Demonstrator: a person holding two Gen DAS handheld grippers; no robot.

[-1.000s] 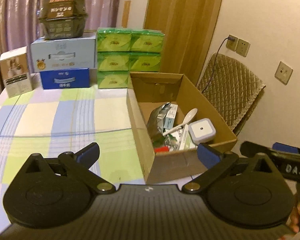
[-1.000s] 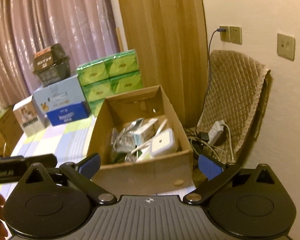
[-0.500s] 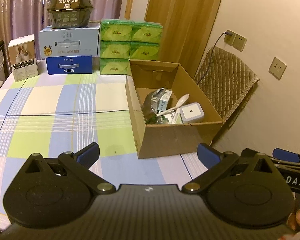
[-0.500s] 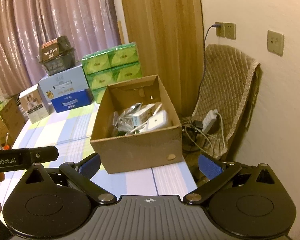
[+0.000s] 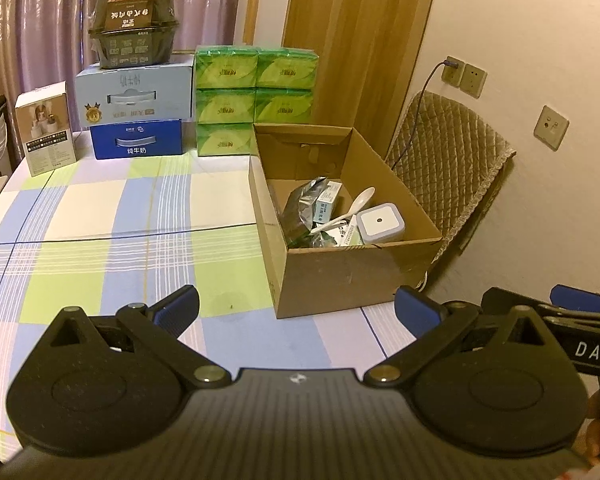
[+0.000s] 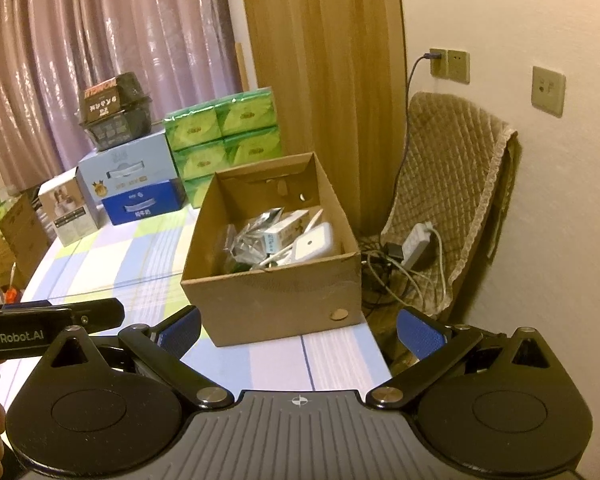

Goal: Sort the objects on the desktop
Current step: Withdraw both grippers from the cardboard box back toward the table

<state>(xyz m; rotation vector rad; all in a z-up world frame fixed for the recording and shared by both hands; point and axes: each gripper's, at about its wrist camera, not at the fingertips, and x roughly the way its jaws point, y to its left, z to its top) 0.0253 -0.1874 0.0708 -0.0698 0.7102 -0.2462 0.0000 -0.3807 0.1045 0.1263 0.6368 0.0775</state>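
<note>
Cardboard box (image 5: 340, 276): sitting open-topped at the right edge of the table (image 5: 100, 216), which is wearing a checked cloth of blue, green and white.

Contents of the box: a crumpled silver foil bag (image 5: 304, 208) is lying toward the left inside wall; a small white-and-blue carton (image 5: 327, 204) is leaning just beside it; a white spoon (image 5: 354, 210) is resting across the pile; a white square gadget (image 5: 381, 224) with a dark dot on top is sitting in the near right corner.

Behind the box: green tissue packs (image 5: 254, 96) are standing stacked against the back of the table. Left of those, a pale blue carton (image 5: 136, 94) is sitting on a dark blue carton (image 5: 137, 139), with a dark snack tub (image 5: 134, 28) on top. Further left of the box, a small white product box (image 5: 46, 128) is standing upright.

Right of the box: a chair with a quilted tan cover (image 6: 452, 184) is standing by the wall, with a power strip and cables (image 6: 414, 246) lying on its seat.

Left tool (image 5: 296, 312): you are holding it in front of the box, above the table, fingers spread wide, gripping nothing.

Right tool (image 6: 298, 328): you are holding it before the box's near wall, fingers spread wide, likewise carrying nothing.
</note>
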